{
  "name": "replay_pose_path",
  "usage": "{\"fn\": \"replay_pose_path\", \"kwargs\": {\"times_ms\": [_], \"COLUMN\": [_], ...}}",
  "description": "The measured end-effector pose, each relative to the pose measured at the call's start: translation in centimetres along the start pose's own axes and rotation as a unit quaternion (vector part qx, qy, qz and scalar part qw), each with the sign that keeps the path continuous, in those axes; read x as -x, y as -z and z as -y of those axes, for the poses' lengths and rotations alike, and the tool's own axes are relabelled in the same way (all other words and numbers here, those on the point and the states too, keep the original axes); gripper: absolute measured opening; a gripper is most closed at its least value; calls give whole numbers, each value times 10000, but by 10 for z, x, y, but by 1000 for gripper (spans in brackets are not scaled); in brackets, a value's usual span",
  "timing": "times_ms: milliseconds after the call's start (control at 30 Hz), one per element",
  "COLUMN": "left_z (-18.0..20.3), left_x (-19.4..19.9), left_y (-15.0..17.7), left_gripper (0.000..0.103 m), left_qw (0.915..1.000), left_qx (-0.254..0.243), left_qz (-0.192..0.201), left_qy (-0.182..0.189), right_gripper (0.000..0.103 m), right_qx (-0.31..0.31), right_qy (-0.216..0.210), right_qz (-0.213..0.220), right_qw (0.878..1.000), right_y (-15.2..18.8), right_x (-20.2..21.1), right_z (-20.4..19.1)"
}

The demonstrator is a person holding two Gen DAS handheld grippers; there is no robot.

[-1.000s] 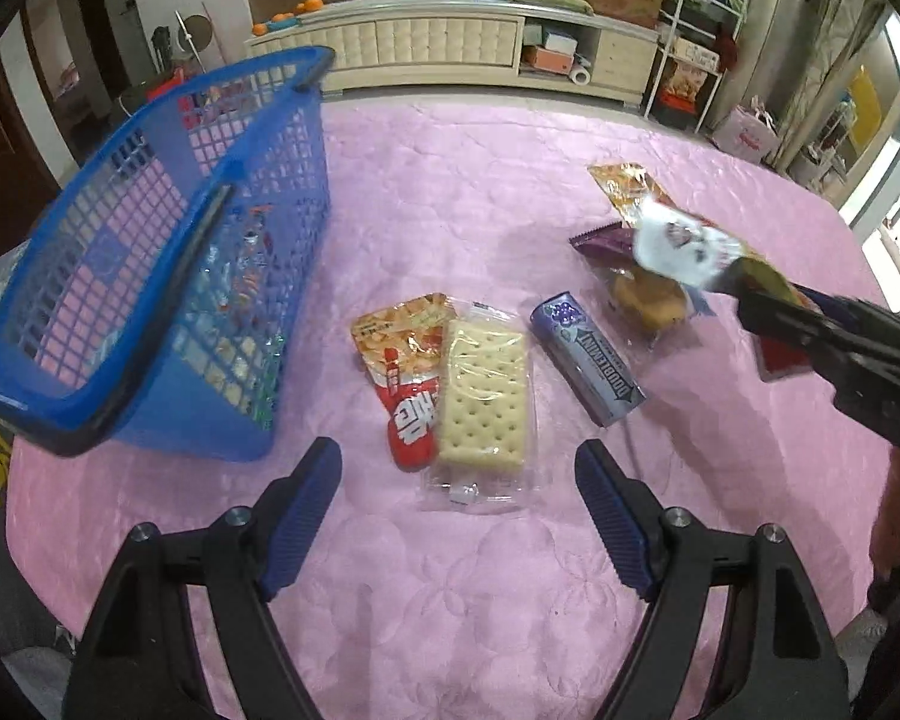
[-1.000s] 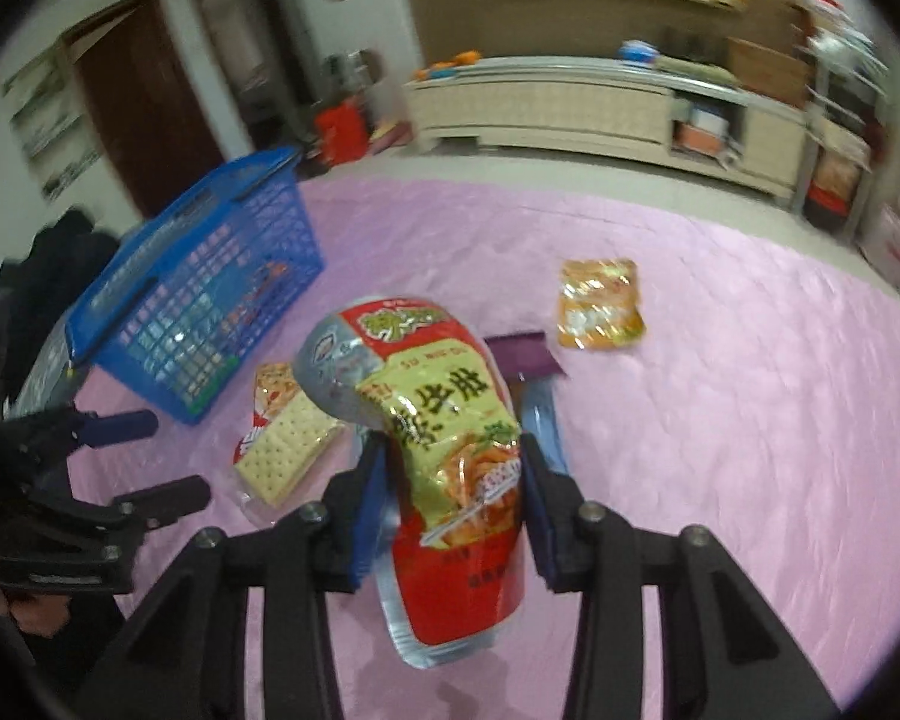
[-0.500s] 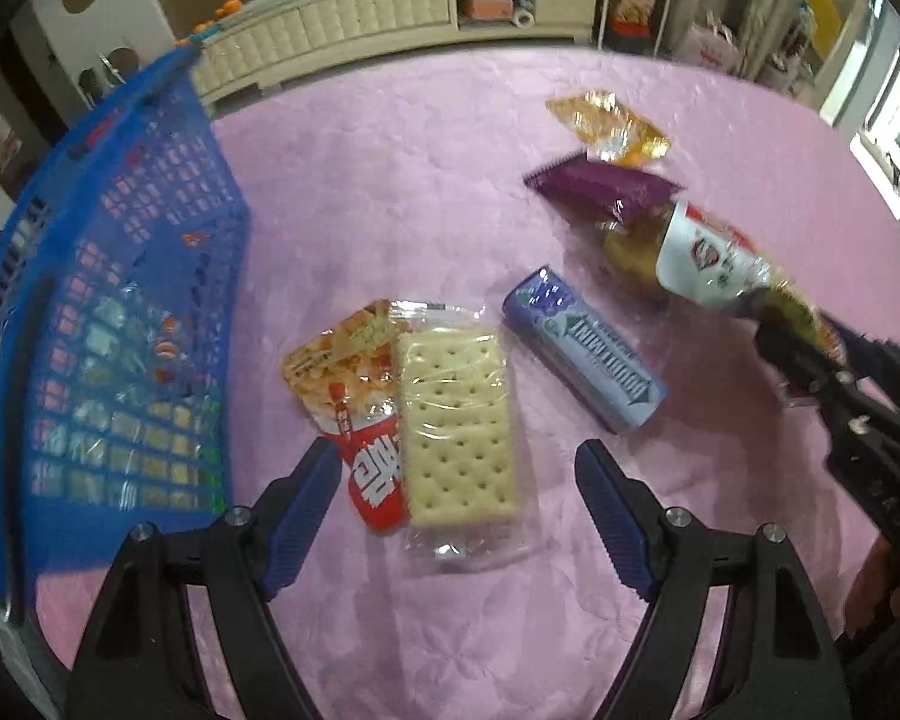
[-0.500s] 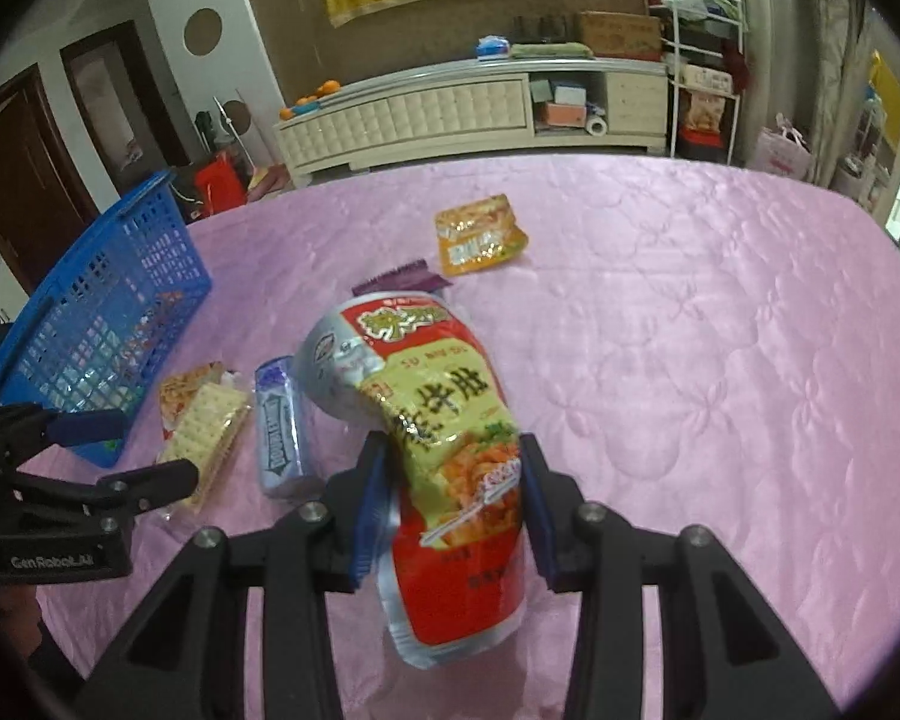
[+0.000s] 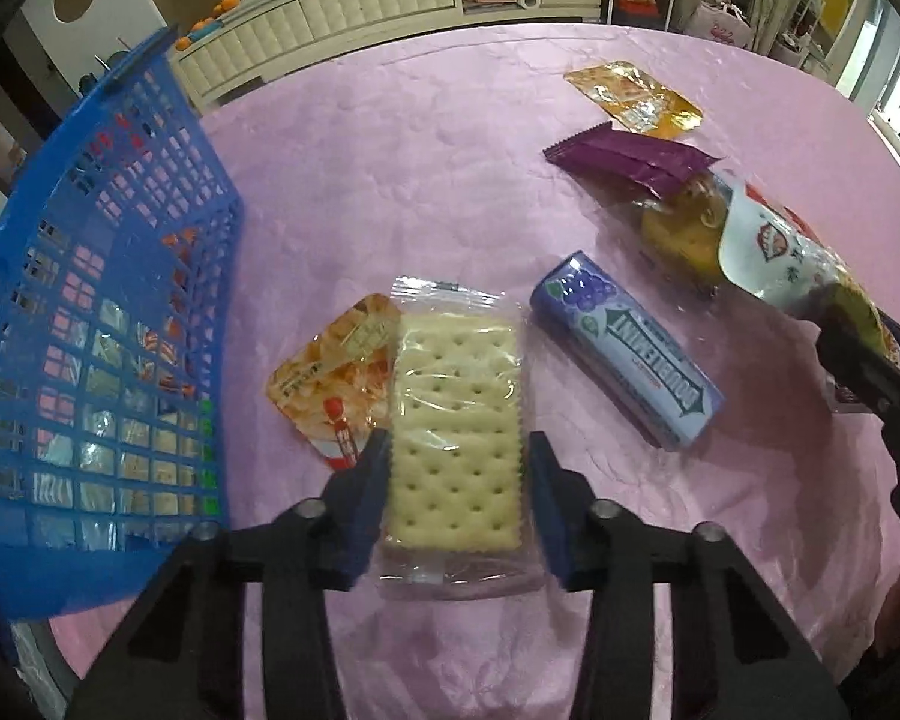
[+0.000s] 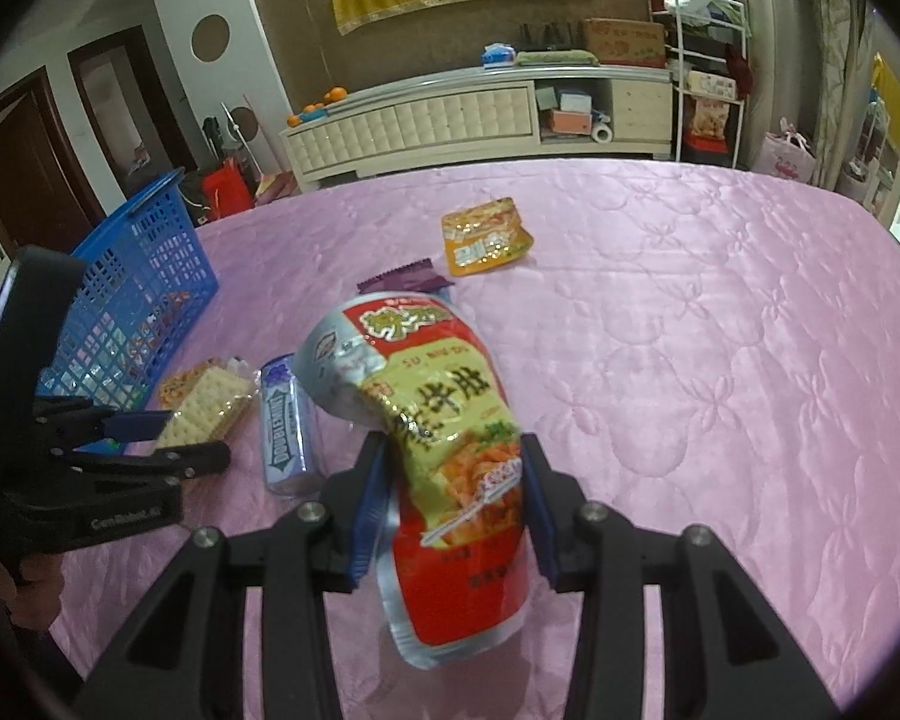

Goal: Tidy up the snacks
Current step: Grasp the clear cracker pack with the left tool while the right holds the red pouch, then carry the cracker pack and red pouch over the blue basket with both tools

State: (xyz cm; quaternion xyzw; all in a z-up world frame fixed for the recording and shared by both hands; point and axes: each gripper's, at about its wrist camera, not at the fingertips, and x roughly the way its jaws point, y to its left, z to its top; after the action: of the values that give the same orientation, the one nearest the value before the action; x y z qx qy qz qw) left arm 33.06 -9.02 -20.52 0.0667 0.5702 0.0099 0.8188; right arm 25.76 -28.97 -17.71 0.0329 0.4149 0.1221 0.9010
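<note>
A clear pack of crackers (image 5: pixel 456 384) lies on the pink tablecloth (image 5: pixel 390 192), partly over an orange-red snack pouch (image 5: pixel 336 372). My left gripper (image 5: pixel 456 468) points down at it. Its jaws are closing, and the blue pads touch the pack's two long sides. From the right wrist view the left gripper (image 6: pixel 180 438) flanks the cracker pack (image 6: pixel 204 402) at the left. My right gripper (image 6: pixel 453 480) is shut on a red and yellow snack pouch (image 6: pixel 444 420), held above the table. A blue basket (image 5: pixel 90 300) with several snacks inside stands at the left.
A blue gum pack (image 5: pixel 624 360) lies right of the crackers. Further back are a purple wrapper (image 5: pixel 630 162), a yellow-orange pouch (image 5: pixel 636 97) and a clear bag of bread (image 5: pixel 684 234). Beyond the table stands a cream sideboard (image 6: pixel 480 114).
My left gripper came down over the cracker pack and its jaws narrowed from wide open onto the pack's sides. The right gripper sank a little, still holding the pouch.
</note>
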Motion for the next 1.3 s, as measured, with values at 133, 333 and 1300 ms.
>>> {"fn": "replay_pose_path", "kwargs": {"times_ms": [133, 333, 1300], "left_z": [-3, -8, -132], "left_x": [19, 50, 216], "left_y": [12, 25, 97], "left_gripper": [40, 40, 40], "left_qw": [9998, 9990, 9771], "left_qx": [84, 177, 719], "left_qz": [160, 371, 1836], "left_qy": [8, 169, 796], "right_gripper": [47, 47, 47], "right_qx": [-112, -136, 653], "right_qy": [-82, 40, 105], "right_qz": [-60, -88, 828], "right_qw": [9999, 9999, 9944], "right_y": [0, 1, -39], "right_x": [3, 16, 148], "right_z": [2, -1, -167]}}
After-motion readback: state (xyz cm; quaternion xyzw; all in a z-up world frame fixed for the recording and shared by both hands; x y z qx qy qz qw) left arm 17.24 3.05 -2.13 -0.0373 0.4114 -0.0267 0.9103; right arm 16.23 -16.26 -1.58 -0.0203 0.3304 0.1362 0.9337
